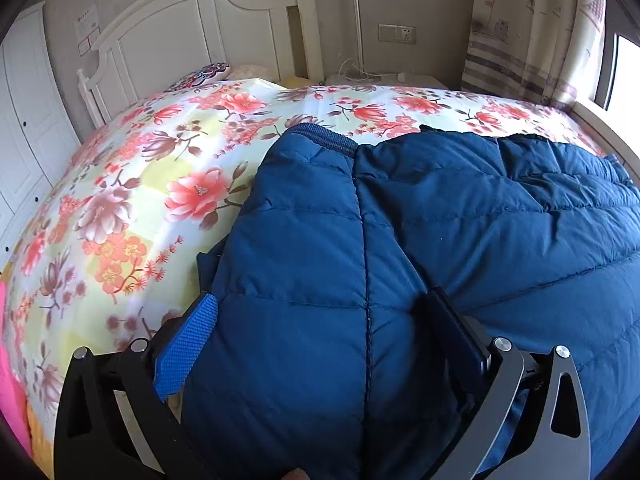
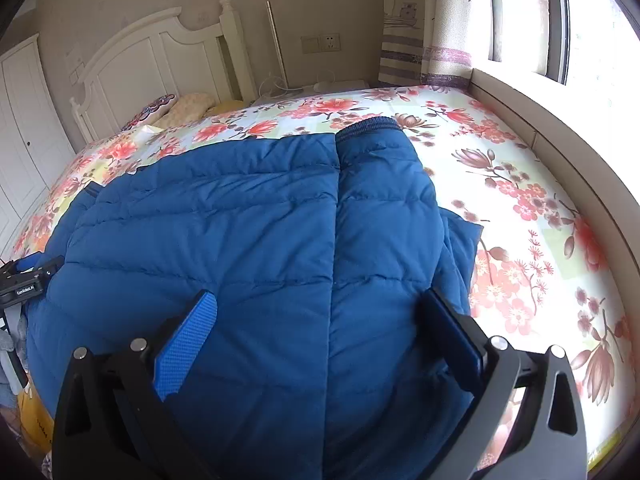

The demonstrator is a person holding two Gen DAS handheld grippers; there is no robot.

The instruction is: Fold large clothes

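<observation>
A large blue quilted down jacket lies spread on a floral bedsheet, its ribbed-cuff sleeves folded in along its sides. My left gripper is open, its jaws wide apart over the jacket's near left part by the sleeve. My right gripper is open too, jaws spread over the jacket near its right sleeve. Neither holds cloth. The left gripper's body shows at the left edge of the right wrist view.
A white headboard and pillows stand at the far end. A nightstand with cables sits beside it. A curtain, window and raised ledge run along the right. A pink item lies at the left edge.
</observation>
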